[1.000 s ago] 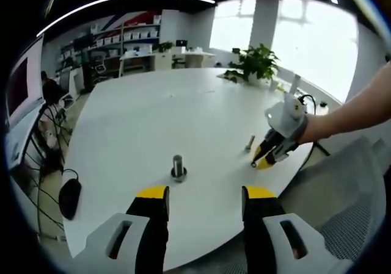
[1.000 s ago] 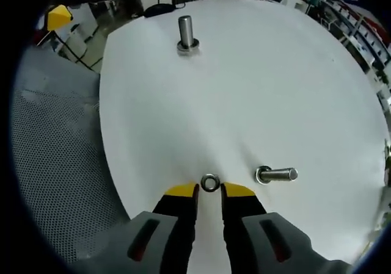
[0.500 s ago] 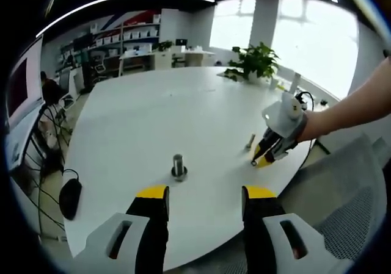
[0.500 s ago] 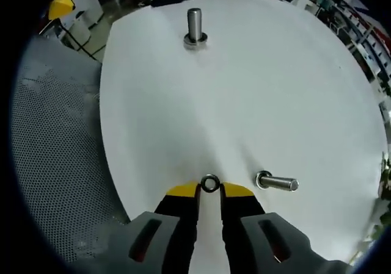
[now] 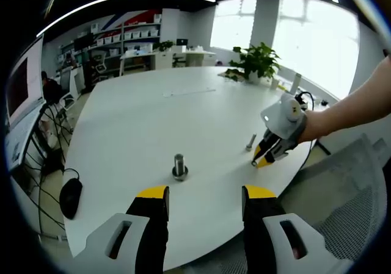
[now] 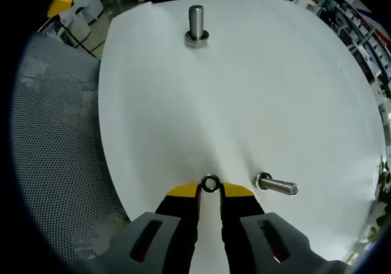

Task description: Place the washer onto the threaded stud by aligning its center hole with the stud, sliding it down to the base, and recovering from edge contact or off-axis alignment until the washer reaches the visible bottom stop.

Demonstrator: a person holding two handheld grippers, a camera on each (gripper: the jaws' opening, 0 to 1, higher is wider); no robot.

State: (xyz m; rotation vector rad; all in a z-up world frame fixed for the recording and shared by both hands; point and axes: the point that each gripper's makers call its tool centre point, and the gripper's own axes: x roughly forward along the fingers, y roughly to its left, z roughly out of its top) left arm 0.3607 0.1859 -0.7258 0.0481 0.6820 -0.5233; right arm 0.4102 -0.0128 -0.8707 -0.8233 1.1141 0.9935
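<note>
- The washer point(image 6: 210, 183) sits at the tips of the right gripper point(image 6: 209, 191), pinched by its edge between the two yellow-tipped jaws, which are drawn nearly together on it. Whether it has left the white table point(image 6: 256, 91) or rests on it, I cannot tell.
- The upright stud point(image 6: 195, 25), standing on its wide base, is well apart from the washer, far across the table in the right gripper view. In the left gripper view the same stud point(image 5: 178, 166) stands just ahead of the left gripper point(image 5: 203, 194).
- The left gripper's jaws are spread wide with nothing between them, hovering near the table edge.
- A second bolt point(image 6: 276, 185) lies on its side just beside the held washer. It could be nudged and set rolling if the right gripper swings that way as it leaves.
- The hold looks thin: only the rim of a small ring is caught. A tilt or a quick move could let it slip and roll off the nearby table edge.
- On arrival, I judge the main risk to be the ring meeting the stud top off-centre or tilted, catching on the threads and jamming before the base.
- A hard push at that point could tip the free-standing stud over.
</note>
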